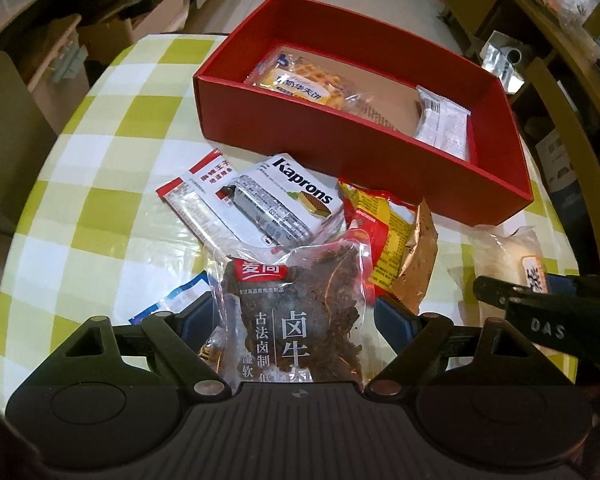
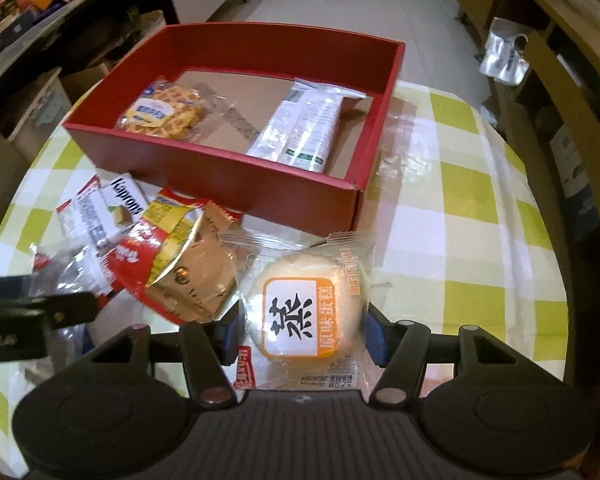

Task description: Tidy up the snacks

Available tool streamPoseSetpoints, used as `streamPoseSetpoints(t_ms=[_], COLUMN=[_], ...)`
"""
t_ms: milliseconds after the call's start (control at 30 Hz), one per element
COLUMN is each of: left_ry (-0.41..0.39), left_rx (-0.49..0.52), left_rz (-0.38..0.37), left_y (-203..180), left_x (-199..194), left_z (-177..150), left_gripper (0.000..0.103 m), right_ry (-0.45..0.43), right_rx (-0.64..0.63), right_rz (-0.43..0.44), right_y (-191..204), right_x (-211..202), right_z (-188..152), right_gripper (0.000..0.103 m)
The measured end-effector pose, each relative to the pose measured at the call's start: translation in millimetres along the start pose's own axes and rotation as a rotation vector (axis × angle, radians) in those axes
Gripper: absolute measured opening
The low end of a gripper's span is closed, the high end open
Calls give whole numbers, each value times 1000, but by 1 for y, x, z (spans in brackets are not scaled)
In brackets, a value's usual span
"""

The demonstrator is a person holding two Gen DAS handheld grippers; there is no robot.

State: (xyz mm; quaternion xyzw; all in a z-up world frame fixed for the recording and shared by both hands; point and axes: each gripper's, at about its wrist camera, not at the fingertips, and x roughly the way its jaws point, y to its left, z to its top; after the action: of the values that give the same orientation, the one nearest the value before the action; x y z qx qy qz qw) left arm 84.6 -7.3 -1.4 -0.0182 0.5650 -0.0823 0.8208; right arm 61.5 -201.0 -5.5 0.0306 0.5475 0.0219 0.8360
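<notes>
I'm gripping the clear-wrapped dark beef jerky packet point(image 1: 296, 312) with my left gripper point(image 1: 296, 320); my right gripper point(image 2: 302, 332) is pinching the round pale steamed cake packet point(image 2: 300, 316), both near the red cardboard box point(image 2: 236, 176).

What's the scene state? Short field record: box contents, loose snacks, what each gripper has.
box: red box, open, on checked table
in box: waffle pack, white pack
loose pile: Kaprons pack, red-yellow pack, gold pack
left gripper: around beef pack, grip unclear
right gripper: pads against cake pack
</notes>
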Motion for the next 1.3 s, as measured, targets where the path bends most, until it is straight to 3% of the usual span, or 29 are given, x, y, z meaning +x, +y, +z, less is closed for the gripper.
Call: streamPoseSetpoints(t_ms=[867, 1300], left_ry=[-138, -187], left_rx=[106, 108], left_rz=[114, 118], left_y=[-26, -34], left_x=[-21, -27], left_z=[10, 27], left_gripper=[87, 87], right_ry=[-129, -173], right_rx=[-58, -30], right_rz=[-15, -21], right_y=[16, 5], right_x=[-37, -44], right_z=[8, 21], right_gripper=[65, 65])
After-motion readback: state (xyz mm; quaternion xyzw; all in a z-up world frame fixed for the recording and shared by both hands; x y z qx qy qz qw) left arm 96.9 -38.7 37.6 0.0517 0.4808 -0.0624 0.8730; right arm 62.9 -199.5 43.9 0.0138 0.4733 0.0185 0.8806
